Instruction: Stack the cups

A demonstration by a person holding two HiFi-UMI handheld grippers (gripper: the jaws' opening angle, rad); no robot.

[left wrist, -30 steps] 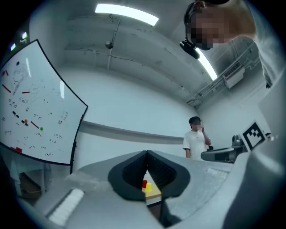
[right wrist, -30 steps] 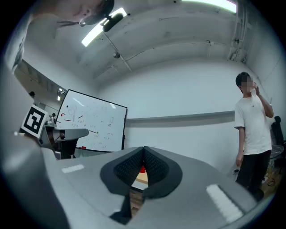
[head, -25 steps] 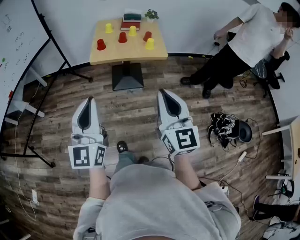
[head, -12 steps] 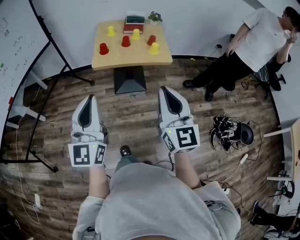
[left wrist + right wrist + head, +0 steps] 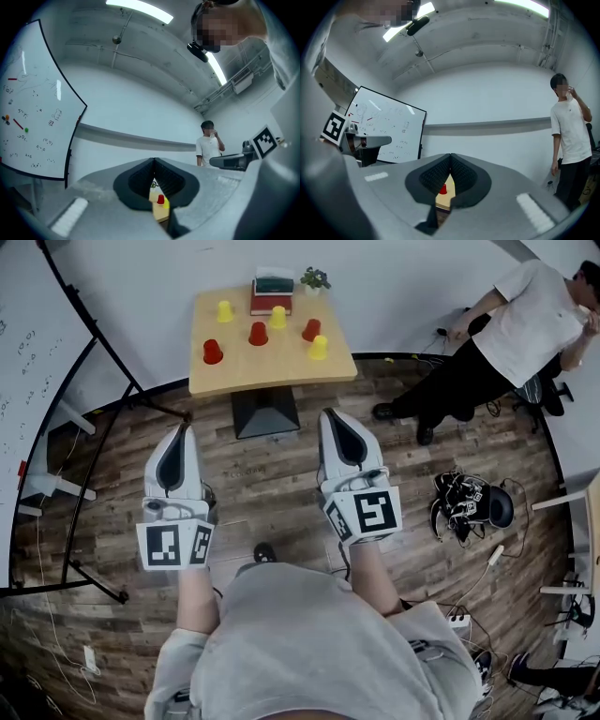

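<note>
Three red cups [image 5: 258, 333] and three yellow cups [image 5: 278, 317] stand apart, upside down, on a small wooden table [image 5: 272, 371] at the top of the head view. My left gripper [image 5: 178, 431] and right gripper [image 5: 331, 414] are held over the wood floor, short of the table, both pointing at it. Both are shut with nothing in them. In the left gripper view the jaws [image 5: 153, 160] meet, and a red cup [image 5: 161, 200] and a yellow cup [image 5: 167, 203] show below them. The right gripper view shows closed jaws [image 5: 451, 155] above a red cup [image 5: 443, 189].
Books [image 5: 272, 294] and a small plant [image 5: 315, 279] sit at the table's far edge. A person [image 5: 525, 324] stands at the right by the wall. A whiteboard stand's legs [image 5: 112, 381] spread at the left. A bag [image 5: 469, 504] and cables lie on the floor at the right.
The table and cups have drawn nearer and lower in the head view as I walk toward them. Both grippers stay shut and side by side.
</note>
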